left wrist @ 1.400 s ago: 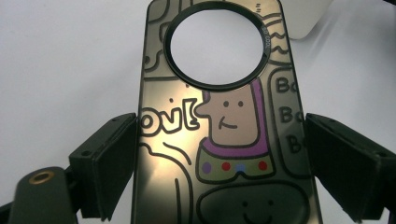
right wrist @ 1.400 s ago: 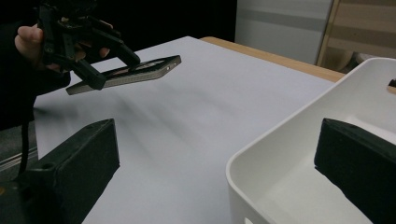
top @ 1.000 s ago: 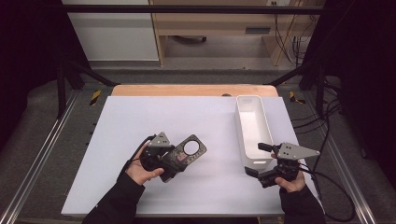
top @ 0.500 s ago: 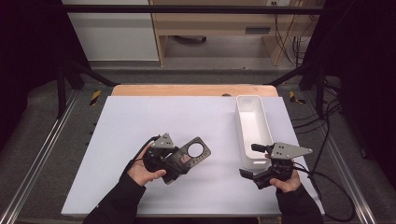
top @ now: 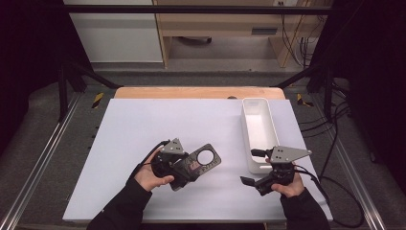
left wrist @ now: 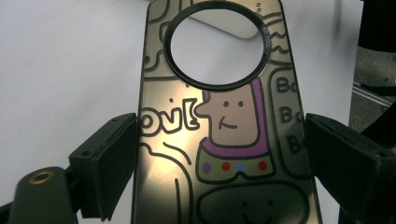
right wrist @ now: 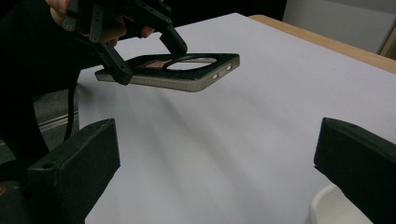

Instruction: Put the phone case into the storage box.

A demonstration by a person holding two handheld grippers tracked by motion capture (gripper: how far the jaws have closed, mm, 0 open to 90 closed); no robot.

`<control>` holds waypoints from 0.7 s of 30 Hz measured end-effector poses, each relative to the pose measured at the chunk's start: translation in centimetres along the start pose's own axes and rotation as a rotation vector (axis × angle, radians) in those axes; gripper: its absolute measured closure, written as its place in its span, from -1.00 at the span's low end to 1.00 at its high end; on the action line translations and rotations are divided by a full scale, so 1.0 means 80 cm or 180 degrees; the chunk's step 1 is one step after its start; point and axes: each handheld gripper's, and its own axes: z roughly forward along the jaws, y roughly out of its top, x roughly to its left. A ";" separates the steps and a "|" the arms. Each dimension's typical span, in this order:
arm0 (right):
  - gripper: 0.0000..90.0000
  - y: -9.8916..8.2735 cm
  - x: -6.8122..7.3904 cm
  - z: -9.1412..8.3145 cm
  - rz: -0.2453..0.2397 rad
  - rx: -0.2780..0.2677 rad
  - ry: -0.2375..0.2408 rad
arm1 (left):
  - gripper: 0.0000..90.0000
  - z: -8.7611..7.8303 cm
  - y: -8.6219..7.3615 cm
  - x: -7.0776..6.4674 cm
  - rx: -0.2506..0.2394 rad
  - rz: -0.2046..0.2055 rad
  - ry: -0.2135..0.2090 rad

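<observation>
a phone case (top: 200, 162), dark with a large round camera opening and a cartoon print on its inner face, is held clear of the white table (top: 143, 124) by the left gripper (top: 184, 167), whose jaws are clamped on the case's two long edges near its lower end, as seen in the left gripper view (left wrist: 224, 140). the right gripper (top: 253, 168) is held low over the table at the near end of the white bin (top: 258, 129), its jaws spread wide with nothing between them, and is pointed toward the case (right wrist: 173, 70). the step in hand is judged to be the carrying of the case across to the bin, possibly with a handover. it would be done well if the case were kept level and the squeeze on its thin, flexible edges kept steady, since it could bow and slip out. if the case is to be taken by the right gripper, the free end near the round opening should be gripped squarely before the left hold is released. the case should then be lowered lengthwise along the narrow bin.
</observation>
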 end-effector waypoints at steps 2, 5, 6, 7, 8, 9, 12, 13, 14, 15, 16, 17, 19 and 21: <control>-0.99 0.001 0.001 0.002 -0.0007 0.0022 0.0019 | -0.75 0.002 0.001 0.000 0.0009 0.0019 -0.0028; -0.99 0.001 0.001 0.005 -0.0015 0.0052 0.0042 | -0.75 0.006 0.005 -0.002 0.0016 0.0056 -0.0064; -0.99 0.001 0.001 0.006 -0.0011 0.0064 0.0056 | -0.75 0.007 0.006 -0.003 0.0024 0.0072 -0.0078; -0.99 0.001 0.001 0.007 -0.0016 0.0081 0.0069 | -0.75 0.008 0.008 -0.005 0.0033 0.0091 -0.0085; -0.99 0.001 0.001 0.008 -0.0026 0.0094 0.0081 | -0.75 0.009 0.009 -0.006 0.0041 0.0114 -0.0096; -0.99 0.001 0.002 0.009 -0.0021 0.0113 0.0096 | -0.75 0.010 0.010 -0.007 0.0046 0.0129 -0.0117; -0.98 0.001 0.003 0.011 -0.0029 0.0155 0.0132 | -0.75 0.011 0.013 -0.009 0.0047 0.0166 -0.0154; -0.98 0.001 0.003 0.012 -0.0036 0.0167 0.0152 | -0.75 0.011 0.014 -0.010 0.0051 0.0175 -0.0164; -0.98 0.001 0.004 0.013 -0.0047 0.0187 0.0165 | -0.75 0.012 0.014 -0.010 0.0057 0.0187 -0.0168; -0.98 0.002 0.005 0.014 -0.0060 0.0198 0.0174 | -0.75 0.012 0.015 -0.010 0.0061 0.0196 -0.0179; -0.98 0.002 0.005 0.015 -0.0068 0.0209 0.0188 | -0.75 0.013 0.015 -0.010 0.0066 0.0205 -0.0201; -0.98 0.002 0.006 0.015 -0.0079 0.0222 0.0201 | -0.75 0.014 0.015 -0.010 0.0075 0.0219 -0.0217; -0.98 0.002 0.006 0.017 -0.0078 0.0242 0.0224 | -0.75 0.015 0.016 -0.011 0.0091 0.0245 -0.0236; -0.97 0.002 0.006 0.019 -0.0088 0.0273 0.0248 | -0.75 0.016 0.017 -0.013 0.0108 0.0279 -0.0260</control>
